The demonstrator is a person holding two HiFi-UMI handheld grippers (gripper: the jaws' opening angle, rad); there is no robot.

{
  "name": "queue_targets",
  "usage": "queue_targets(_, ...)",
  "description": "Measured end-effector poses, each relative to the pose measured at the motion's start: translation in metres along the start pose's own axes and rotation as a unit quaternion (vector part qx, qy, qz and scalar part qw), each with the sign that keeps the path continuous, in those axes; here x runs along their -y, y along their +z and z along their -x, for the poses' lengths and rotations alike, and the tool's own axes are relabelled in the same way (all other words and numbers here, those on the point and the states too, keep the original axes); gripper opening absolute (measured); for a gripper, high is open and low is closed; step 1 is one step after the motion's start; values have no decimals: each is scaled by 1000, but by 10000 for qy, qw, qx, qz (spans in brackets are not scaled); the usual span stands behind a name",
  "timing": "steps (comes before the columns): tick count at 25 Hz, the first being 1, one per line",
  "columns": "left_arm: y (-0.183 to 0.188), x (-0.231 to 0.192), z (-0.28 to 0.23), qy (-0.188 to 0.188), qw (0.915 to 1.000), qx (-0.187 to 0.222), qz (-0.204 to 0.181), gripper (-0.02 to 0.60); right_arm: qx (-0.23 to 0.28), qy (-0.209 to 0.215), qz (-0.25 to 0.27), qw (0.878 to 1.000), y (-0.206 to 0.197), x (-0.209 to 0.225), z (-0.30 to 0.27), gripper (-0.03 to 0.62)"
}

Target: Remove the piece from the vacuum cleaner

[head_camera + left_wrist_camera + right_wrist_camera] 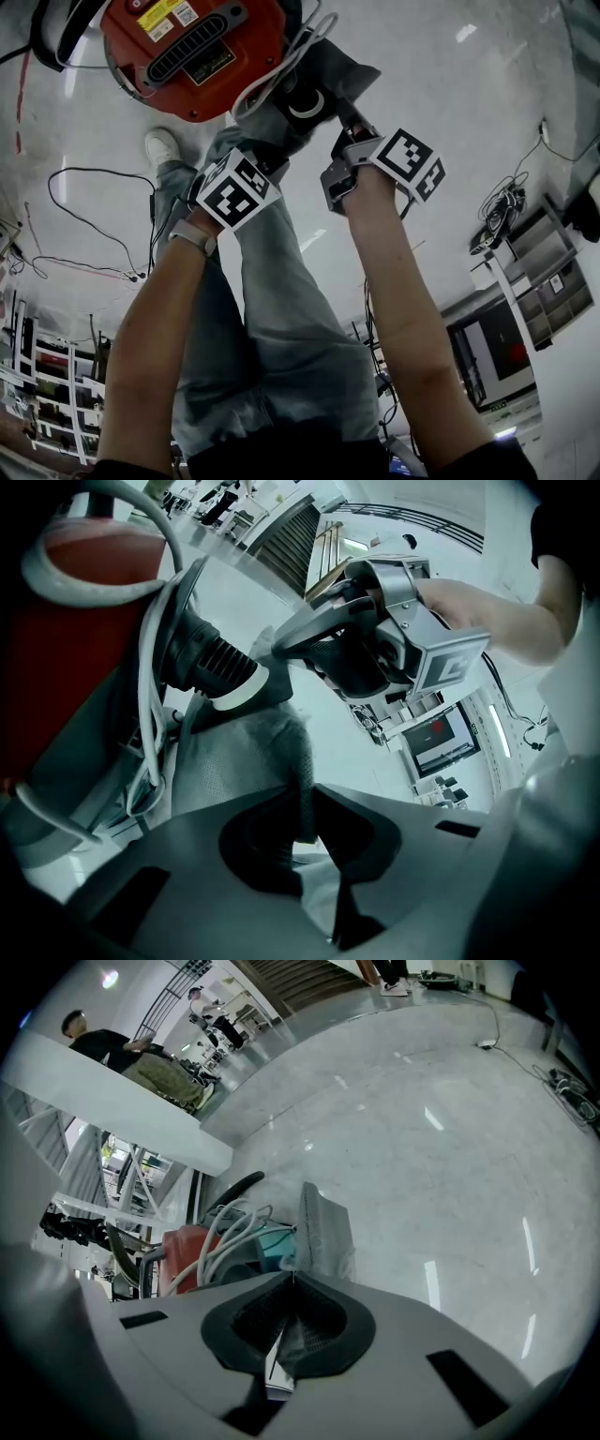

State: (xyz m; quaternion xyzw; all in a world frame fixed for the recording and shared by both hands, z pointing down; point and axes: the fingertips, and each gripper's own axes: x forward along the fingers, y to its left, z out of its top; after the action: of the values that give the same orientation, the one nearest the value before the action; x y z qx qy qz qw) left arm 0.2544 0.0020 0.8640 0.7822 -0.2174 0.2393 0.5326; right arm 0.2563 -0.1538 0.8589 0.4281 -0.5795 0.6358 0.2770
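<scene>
The red vacuum cleaner (192,47) lies on the floor at the top of the head view, with a white cord (281,66) looped beside it. A grey fabric dust bag (328,70) with a black collar (307,105) hangs off its side. My left gripper (275,142) is shut on the bag's lower fabric (244,752), which runs down between its jaws (309,808). My right gripper (349,127) is shut on a thin edge of the bag (323,1227) near the collar (206,658). The left gripper view shows the right gripper (277,649) pinching there.
The person's jeans-clad legs and a white shoe (161,145) stand right under the grippers. Black cables (103,216) trail over the glossy floor at left. Shelving (544,272) and a dark screen (497,347) stand at right. People (94,1040) are far off.
</scene>
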Motion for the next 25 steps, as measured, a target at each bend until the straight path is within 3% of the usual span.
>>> queue_targets(13, -11, -1, 1, 36, 9995, -189, -232, 49, 102, -100, -203, 9997, -8, 15, 7, 32)
queue_targets(17, -22, 14, -5, -135, 9982, -345, -477, 48, 193, -385, -345, 9985, -12, 47, 23, 31)
queue_targets(25, -31, 38, -13, -297, 9917, -625, -1084, 49, 427, -425, -835, 9947, -33, 94, 72, 32)
